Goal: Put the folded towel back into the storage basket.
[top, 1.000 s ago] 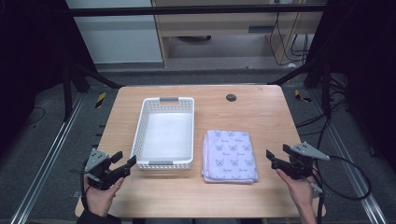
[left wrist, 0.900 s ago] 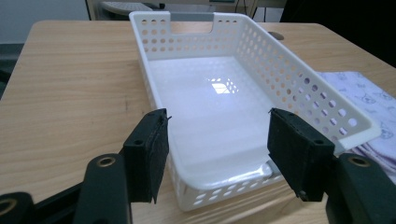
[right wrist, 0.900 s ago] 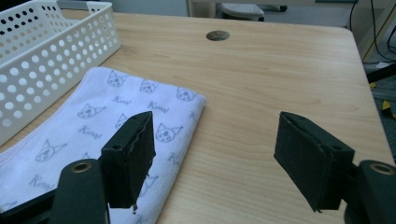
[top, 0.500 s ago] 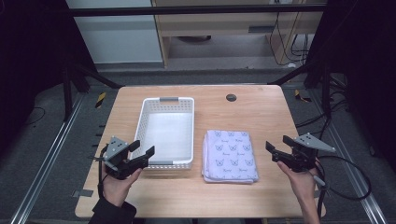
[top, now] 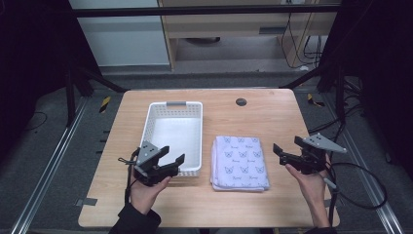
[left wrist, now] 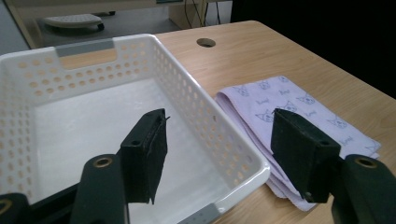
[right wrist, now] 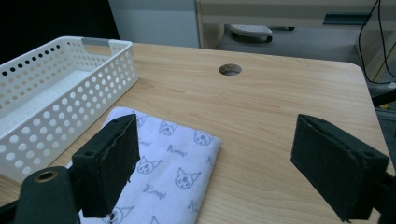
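The left gripper [top: 176, 161], jaws wide, is hovering over the basket's [top: 173, 106] near rim; the right gripper [top: 279, 152], just opening wide and empty, is hanging right of the folded cloth [top: 239, 162].

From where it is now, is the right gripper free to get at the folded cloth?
Probably yes: the right gripper is open, and only bare table lies between it and the folded cloth.

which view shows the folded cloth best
The high view: the whole folded cloth lies flat beside the white basket, every edge visible. The right gripper view shows its cat print close up, its near part behind a jaw. The left gripper view shows it partly, behind the other jaw.
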